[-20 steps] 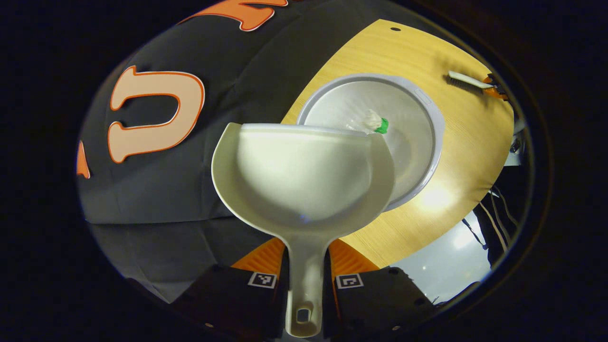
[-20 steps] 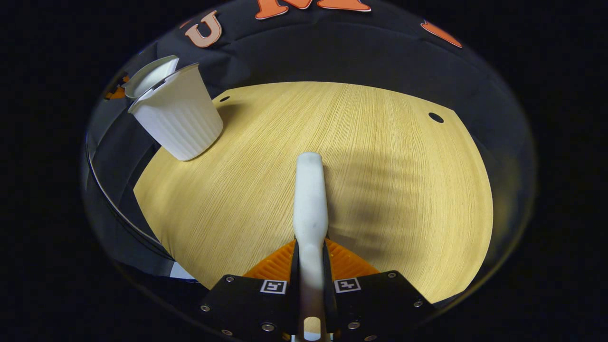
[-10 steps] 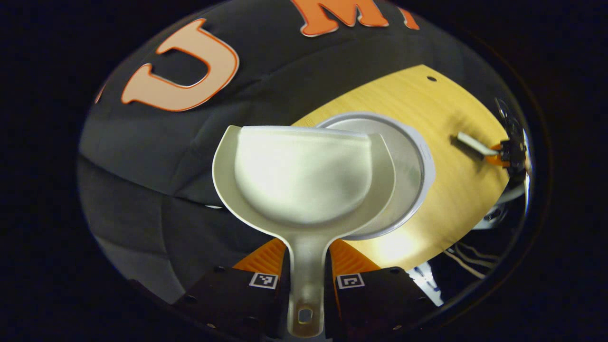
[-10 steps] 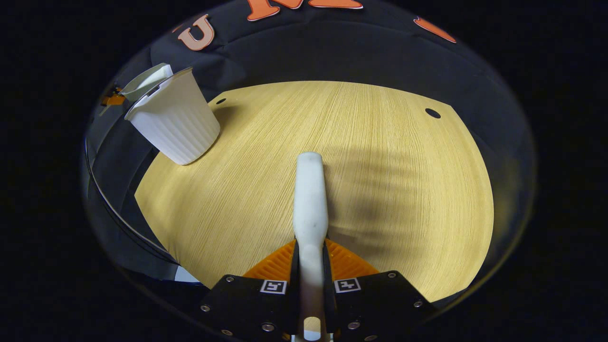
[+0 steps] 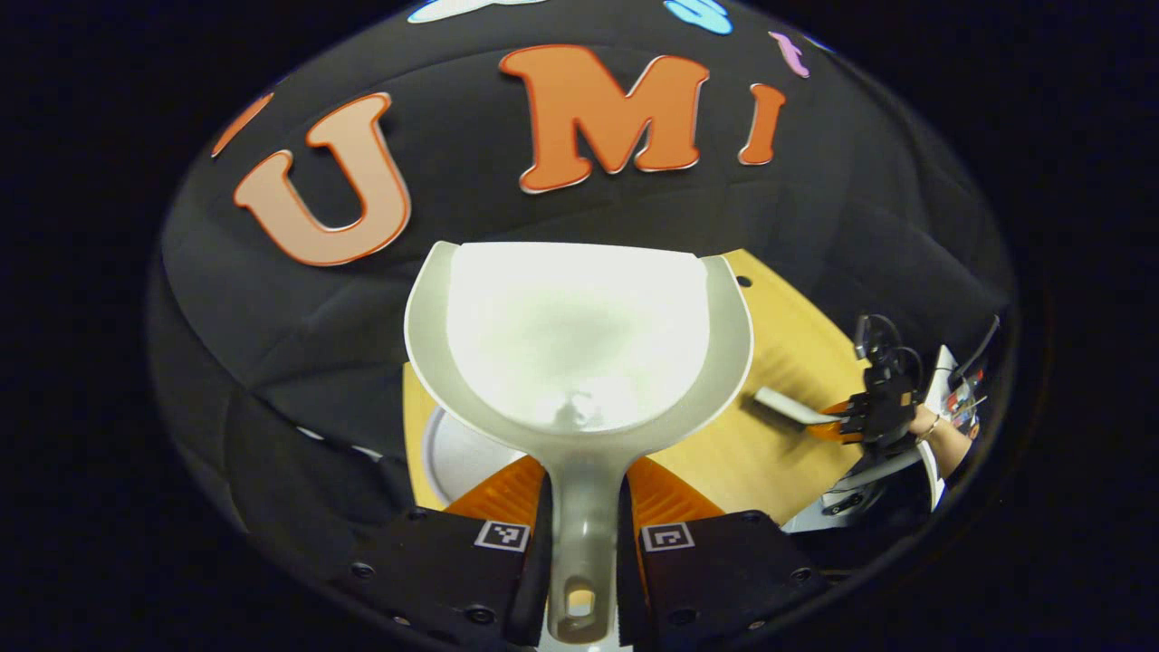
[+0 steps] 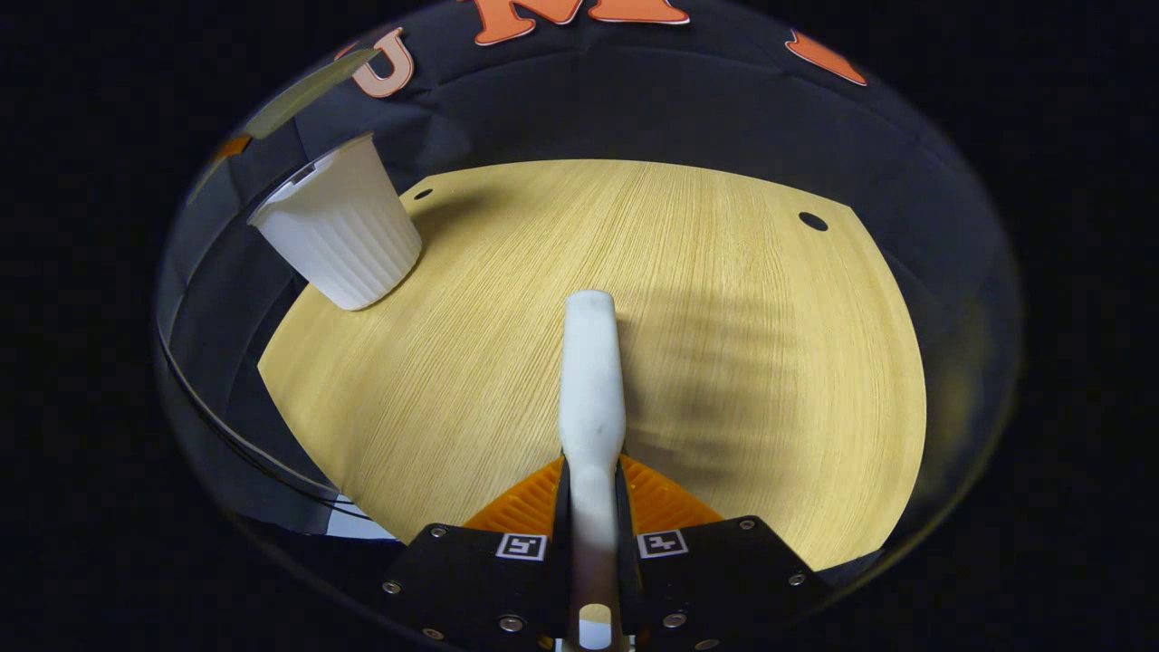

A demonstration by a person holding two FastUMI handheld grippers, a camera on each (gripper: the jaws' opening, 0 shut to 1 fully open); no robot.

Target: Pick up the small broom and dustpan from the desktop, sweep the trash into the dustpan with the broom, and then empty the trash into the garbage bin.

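Observation:
My left gripper [image 5: 587, 493] is shut on the handle of the white dustpan [image 5: 579, 335], which is held level and high in front of the booth wall. I see no trash in its scoop. Under the pan, a part of the rim of the white garbage bin [image 5: 448, 453] shows. In the right gripper view the ribbed bin [image 6: 340, 235] stands upright at the table's far left corner, with the dustpan's edge [image 6: 308, 86] above it. My right gripper [image 6: 593, 498] is shut on the white broom handle [image 6: 590, 380] low over the wooden table [image 6: 742, 326]. From the left gripper view the right gripper [image 5: 842, 426] holds the broom [image 5: 788, 407] at the right.
A hand [image 5: 933, 435] holds the right gripper at the table's right side. The tabletop has small dark holes [image 6: 812, 221] near its far corners. The black cloth wall rises right behind the table and the bin.
The left gripper has tipped the dustpan back up from over the bin, where white and green trash lay inside. The bin has dropped under the pan. The right gripper and broom have barely moved.

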